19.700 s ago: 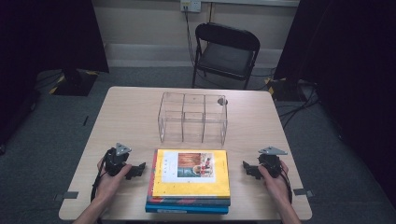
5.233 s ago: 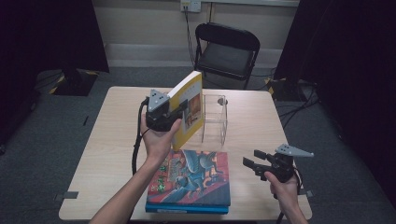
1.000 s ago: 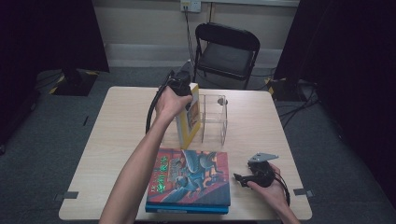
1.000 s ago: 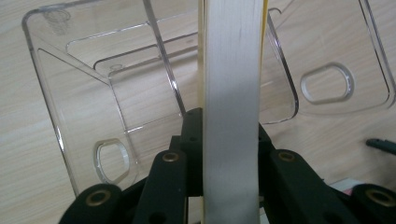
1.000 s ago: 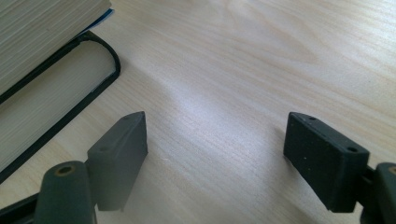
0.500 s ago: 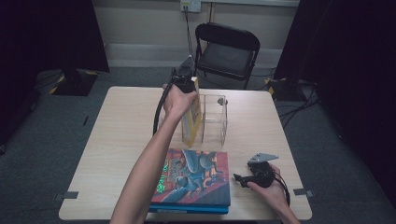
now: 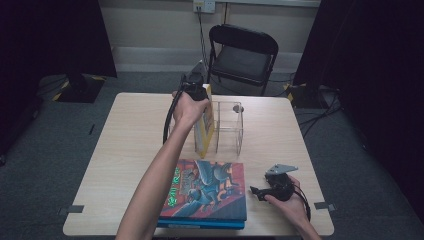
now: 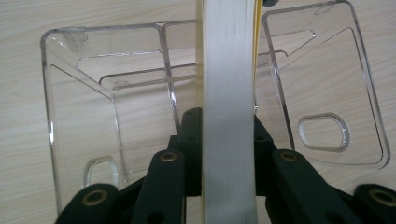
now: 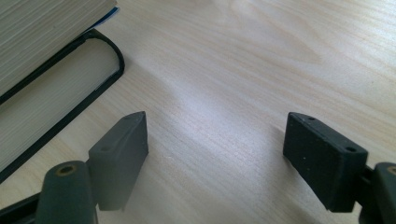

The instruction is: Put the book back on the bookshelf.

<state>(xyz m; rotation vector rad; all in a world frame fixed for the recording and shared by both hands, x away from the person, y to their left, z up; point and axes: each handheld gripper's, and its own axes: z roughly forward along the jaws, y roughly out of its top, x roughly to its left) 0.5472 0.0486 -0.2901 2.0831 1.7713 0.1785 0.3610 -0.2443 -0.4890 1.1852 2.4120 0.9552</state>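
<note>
The left gripper (image 7: 198,89) is clamped on the thin yellow-covered book (image 8: 229,93), upright directly below it inside the clear acrylic divider rack (image 8: 107,102). Lower it straight between partitions before releasing; the right gripper (image 9: 217,149) rests open-jawed, empty.

On the pale wooden bench (image 7: 130,150), a clear acrylic divided rack (image 7: 231,127) stands toward the far edge, at the middle. A thin yellow-covered book (image 7: 204,131) stands upright in the rack's left part, beside a divider wall, with the left gripper (image 7: 194,90) above it, clamped on its top edge. Nearer the person, before the rack, lies a stack of hardcover books (image 7: 207,192). The right gripper (image 7: 260,191) rests on the bench just right of the stack. A black folding chair (image 7: 243,55) stands behind the bench.
</note>
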